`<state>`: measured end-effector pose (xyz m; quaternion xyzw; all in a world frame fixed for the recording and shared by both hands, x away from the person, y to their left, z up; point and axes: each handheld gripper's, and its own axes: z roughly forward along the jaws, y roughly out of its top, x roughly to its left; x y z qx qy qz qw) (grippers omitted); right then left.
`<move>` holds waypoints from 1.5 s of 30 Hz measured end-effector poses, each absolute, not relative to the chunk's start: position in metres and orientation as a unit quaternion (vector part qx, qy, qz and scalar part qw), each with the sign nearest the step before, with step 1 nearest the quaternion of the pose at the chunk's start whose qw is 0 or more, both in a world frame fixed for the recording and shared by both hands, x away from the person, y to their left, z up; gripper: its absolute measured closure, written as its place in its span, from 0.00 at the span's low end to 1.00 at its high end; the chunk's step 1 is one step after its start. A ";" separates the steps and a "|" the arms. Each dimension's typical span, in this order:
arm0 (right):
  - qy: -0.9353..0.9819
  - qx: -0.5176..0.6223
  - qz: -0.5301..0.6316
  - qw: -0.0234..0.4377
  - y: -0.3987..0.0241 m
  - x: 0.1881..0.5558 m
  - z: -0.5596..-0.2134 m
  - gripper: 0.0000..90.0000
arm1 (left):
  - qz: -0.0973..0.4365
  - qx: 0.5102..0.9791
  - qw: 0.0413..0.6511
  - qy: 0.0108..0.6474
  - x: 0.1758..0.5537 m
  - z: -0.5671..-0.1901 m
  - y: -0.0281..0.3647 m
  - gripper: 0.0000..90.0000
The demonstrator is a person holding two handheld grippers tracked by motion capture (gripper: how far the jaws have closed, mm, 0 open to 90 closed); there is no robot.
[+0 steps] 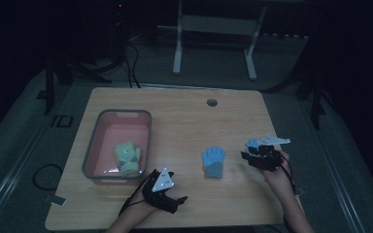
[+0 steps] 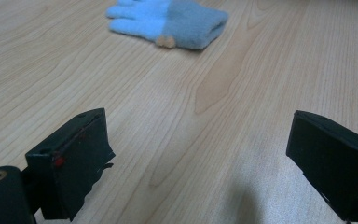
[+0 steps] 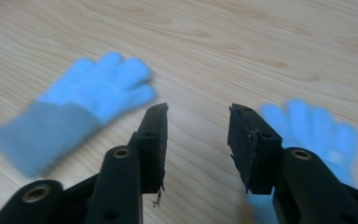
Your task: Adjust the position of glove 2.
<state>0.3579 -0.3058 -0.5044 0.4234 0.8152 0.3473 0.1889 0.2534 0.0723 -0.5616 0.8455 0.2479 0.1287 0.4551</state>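
A light blue glove with a grey-blue cuff (image 1: 213, 162) lies flat on the wooden table (image 1: 184, 121), right of centre. It also appears in the left gripper view as the same glove (image 2: 168, 21), far ahead of the jaws. A second blue glove (image 1: 253, 143) lies by my right gripper (image 1: 247, 151). In the right gripper view, my right gripper (image 3: 198, 112) is open over bare wood, with one glove (image 3: 88, 107) to its left and the other glove (image 3: 317, 130) partly behind its right jaw. My left gripper (image 1: 172, 187) (image 2: 200, 126) stands wide open and empty near the front edge.
A grey-rimmed pink basin (image 1: 148, 141) sits at the table's left, holding a yellow-green glove (image 1: 127, 156). A round cable hole (image 1: 212, 102) is near the far edge. White desk legs (image 1: 177, 48) stand on the floor beyond the table.
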 end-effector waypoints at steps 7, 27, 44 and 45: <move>0.816 0.424 0.333 0.207 -0.342 0.366 -0.502 0.69 | 0.128 0.845 0.456 0.249 0.254 -0.562 0.073 0.07; 0.833 0.431 0.302 0.173 -0.371 0.390 -0.541 0.74 | 0.131 0.850 0.448 0.245 0.254 -0.564 0.072 0.07; 0.775 0.515 0.301 0.210 -0.342 0.370 -0.511 0.96 | 0.132 0.849 0.449 0.243 0.253 -0.563 0.071 0.07; 0.765 0.523 0.310 0.212 -0.340 0.367 -0.506 0.96 | 0.133 0.849 0.449 0.243 0.253 -0.563 0.071 0.07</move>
